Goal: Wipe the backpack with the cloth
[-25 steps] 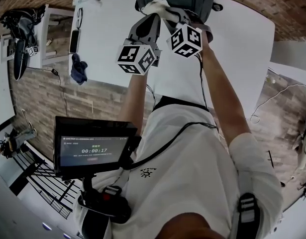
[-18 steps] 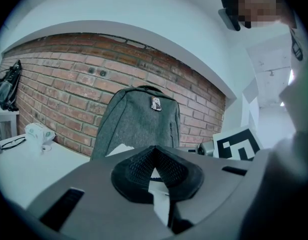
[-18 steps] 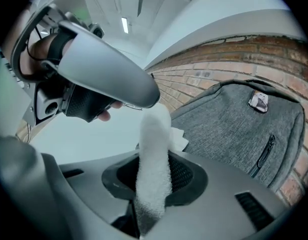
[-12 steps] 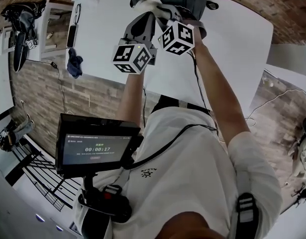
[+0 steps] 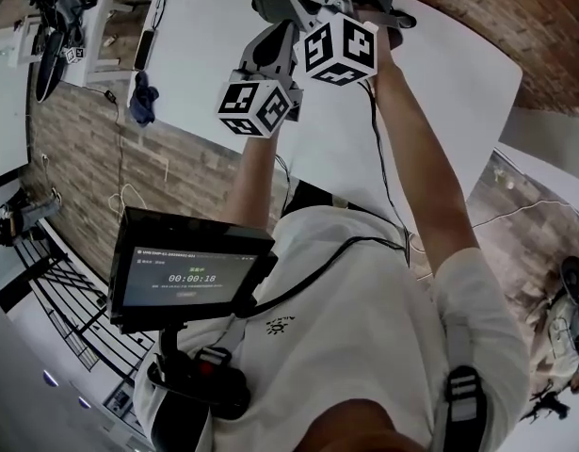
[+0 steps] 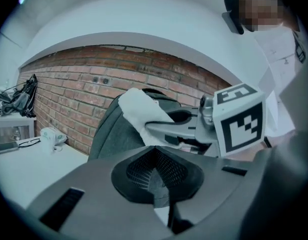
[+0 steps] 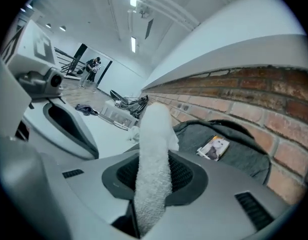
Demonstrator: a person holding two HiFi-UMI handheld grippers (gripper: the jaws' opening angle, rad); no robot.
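- The white terry cloth [image 7: 152, 134] is clamped in the right gripper [image 7: 152, 176], presumably for wiping.
- The grey fabric backpack [image 7: 244, 156] is stood mid-right against the red brick wall [image 7: 284, 119].
- The left gripper [image 6: 159, 176] is kept closed and empty.

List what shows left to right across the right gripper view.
left gripper → white cloth → photo tag on the grey backpack
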